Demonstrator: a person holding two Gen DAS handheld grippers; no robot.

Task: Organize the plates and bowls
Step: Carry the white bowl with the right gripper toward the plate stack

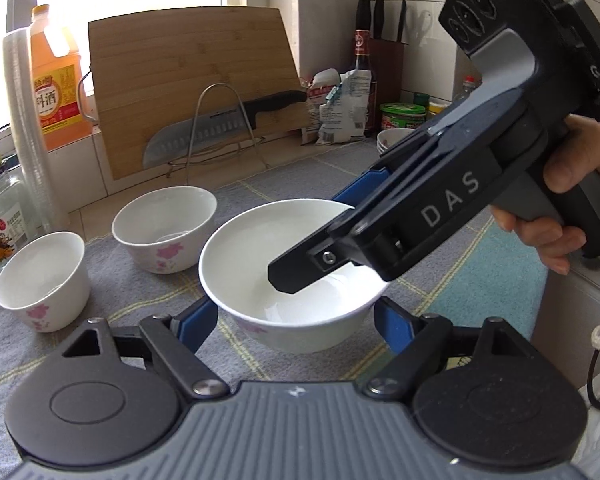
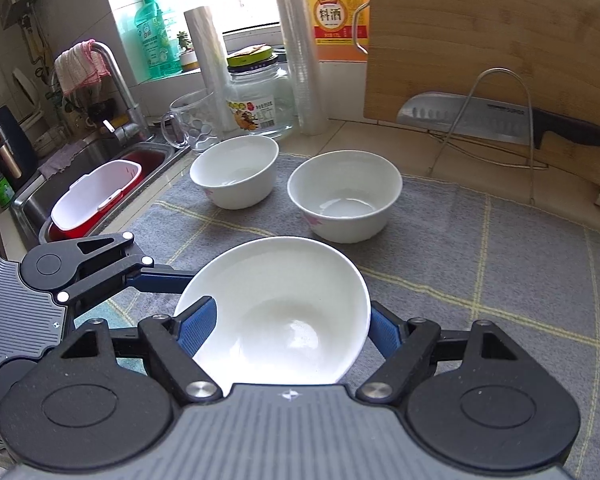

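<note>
Bowl apparently clamped between both jaws.

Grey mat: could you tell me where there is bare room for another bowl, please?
Bare mat lies right of the nearer standing bowl, in front of the racked knife. Leftward it is crowded: second bowl, glass mug, jar, sink.

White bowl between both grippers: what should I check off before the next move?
1. Left gripper pressed against the white bowl's lower sides: ok.
2. Right gripper straddling its rim, one finger inside: ok.
3. Grip firm enough to carry: cannot tell.
4. Resting bowls upright and empty: ok.
5. Bare grey cloth beside them for a set-down: ok.
</note>
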